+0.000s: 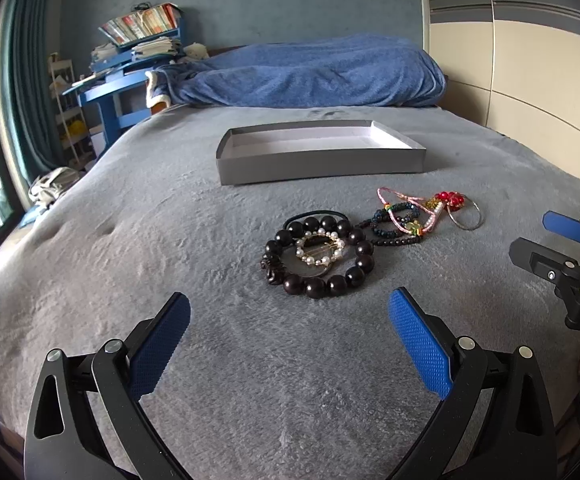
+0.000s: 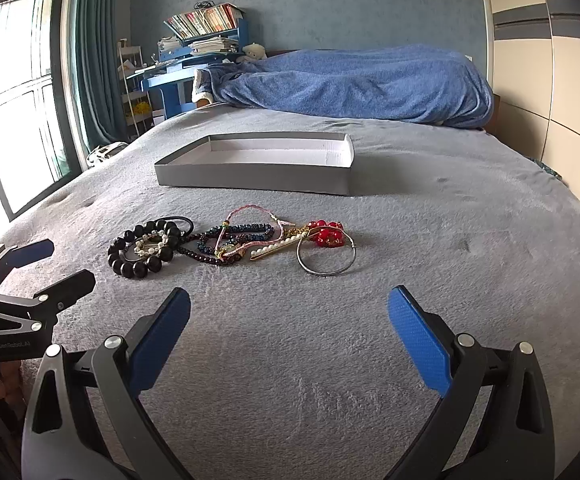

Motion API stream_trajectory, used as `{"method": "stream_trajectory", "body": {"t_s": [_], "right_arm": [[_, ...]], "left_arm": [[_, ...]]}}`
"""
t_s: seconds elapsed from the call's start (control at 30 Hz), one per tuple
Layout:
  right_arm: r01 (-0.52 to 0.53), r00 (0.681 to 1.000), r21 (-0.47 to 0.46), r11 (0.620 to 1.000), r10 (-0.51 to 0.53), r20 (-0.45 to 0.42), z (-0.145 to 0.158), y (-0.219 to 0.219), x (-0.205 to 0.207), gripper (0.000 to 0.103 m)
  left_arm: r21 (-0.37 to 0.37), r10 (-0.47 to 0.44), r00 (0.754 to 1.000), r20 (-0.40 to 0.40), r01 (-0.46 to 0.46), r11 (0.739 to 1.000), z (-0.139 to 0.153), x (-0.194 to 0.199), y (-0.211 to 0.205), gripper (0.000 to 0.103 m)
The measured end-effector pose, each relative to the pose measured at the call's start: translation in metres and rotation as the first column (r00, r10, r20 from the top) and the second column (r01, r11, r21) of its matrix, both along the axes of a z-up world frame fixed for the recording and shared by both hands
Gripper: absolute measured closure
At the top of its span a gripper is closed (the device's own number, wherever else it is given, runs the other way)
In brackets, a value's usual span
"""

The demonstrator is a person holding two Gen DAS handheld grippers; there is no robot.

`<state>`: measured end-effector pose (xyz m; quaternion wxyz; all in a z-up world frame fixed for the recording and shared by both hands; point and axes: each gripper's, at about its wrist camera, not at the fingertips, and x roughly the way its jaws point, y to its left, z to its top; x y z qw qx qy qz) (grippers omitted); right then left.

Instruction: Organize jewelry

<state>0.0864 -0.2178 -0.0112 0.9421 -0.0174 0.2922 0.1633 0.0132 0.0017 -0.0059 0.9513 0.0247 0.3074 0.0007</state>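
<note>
A grey bed (image 1: 129, 240) is carrying a shallow grey box (image 1: 318, 164) toward its far edge, with jewelry lying loose nearer the front edge. The left gripper (image 1: 290, 320) and right gripper (image 2: 290, 320) are hovering with fingers wide, holding nothing. Only the right wrist view is showing the silver bangle (image 2: 326, 256) whole; the dark bead bracelet (image 1: 318, 258) is encircling a pearl piece.

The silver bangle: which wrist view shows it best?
The right wrist view. There the silver bangle lies as a full open ring on the grey blanket, near the red beads. In the left wrist view it is small, far off and partly overlapped by the tangled pile.
</note>
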Motion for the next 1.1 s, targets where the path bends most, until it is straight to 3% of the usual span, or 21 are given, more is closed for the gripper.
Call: {"method": "stream_trajectory", "body": {"t_s": [0.17,0.47,0.63,0.77,0.83,1.1], "right_arm": [[0.004,1.0,0.011,1.0,-0.004,-0.012,0.001,-0.003,0.003,0.005],[0.015,1.0,0.024,1.0,-0.015,-0.012,0.002,-0.006,0.005,0.005],[0.03,0.999,0.03,0.999,-0.029,-0.023,0.002,-0.01,0.009,0.005],[0.052,0.997,0.043,0.998,-0.05,-0.053,0.001,-0.016,0.022,0.006],[0.06,0.995,0.05,0.997,-0.056,-0.078,0.001,-0.02,0.031,0.006],[0.046,0.985,-0.01,0.999,-0.047,-0.165,-0.006,-0.018,0.074,0.006]], "left_arm": [[-0.011,-0.006,1.0,-0.016,0.006,1.0,0.009,0.015,0.001,0.005],[-0.055,-0.025,0.991,-0.129,0.018,0.998,0.009,0.05,0.015,0.007],[-0.056,-0.022,0.981,-0.193,0.012,0.998,0.003,0.067,0.023,0.035],[-0.076,-0.06,0.968,-0.243,0.043,0.996,-0.007,0.08,0.025,0.05],[-0.093,-0.08,0.962,-0.26,0.058,0.994,-0.012,0.084,0.025,0.065],[-0.153,-0.099,0.972,-0.215,0.067,0.986,-0.016,0.074,0.031,0.082]]}}
